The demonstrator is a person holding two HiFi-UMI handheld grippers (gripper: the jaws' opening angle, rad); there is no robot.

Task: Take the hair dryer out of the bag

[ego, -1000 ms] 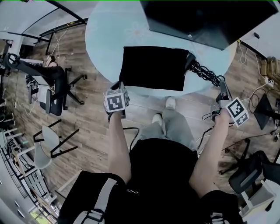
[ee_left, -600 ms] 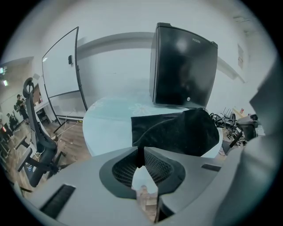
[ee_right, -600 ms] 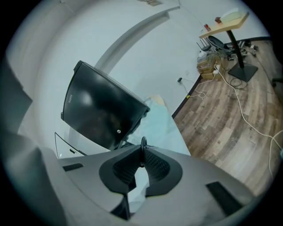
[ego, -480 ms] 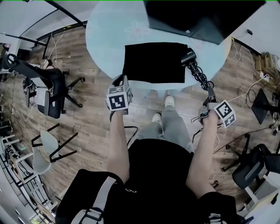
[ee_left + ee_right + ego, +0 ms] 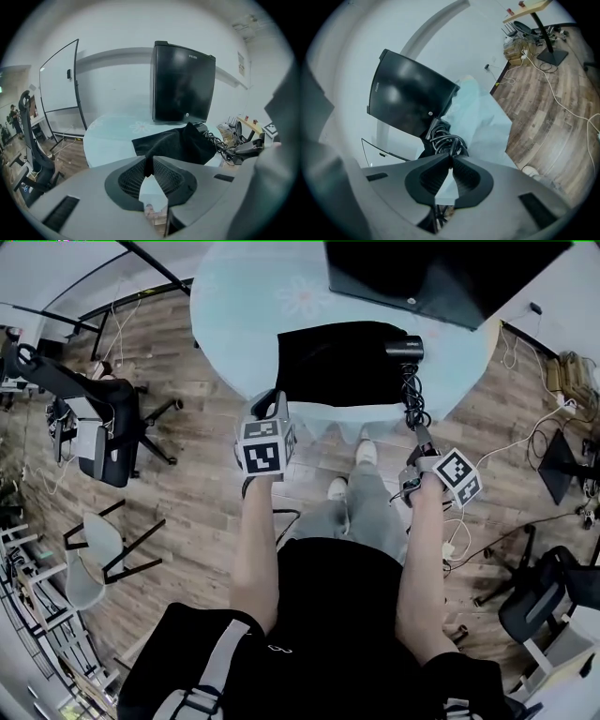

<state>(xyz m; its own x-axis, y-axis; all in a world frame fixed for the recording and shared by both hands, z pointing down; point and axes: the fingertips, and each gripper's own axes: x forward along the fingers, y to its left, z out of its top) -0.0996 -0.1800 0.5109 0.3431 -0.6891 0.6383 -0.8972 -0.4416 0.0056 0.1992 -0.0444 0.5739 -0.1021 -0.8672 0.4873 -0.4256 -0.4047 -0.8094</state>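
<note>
Left gripper pinches the near edge of the black bag between its 2 jaws; right gripper clenched on the coiled cord, hair dryer just beyond its tips.

The round bench offers bare top to the left of the black bag and behind it, but a tall black box fills its far right part. At the bag's right edge the hair dryer and its coiled cord, which drops over the front rim to the right tool, bar that side. The left tool sits at the bag's near left corner, and leftward the wood floor lies open as far as an office chair.
</note>
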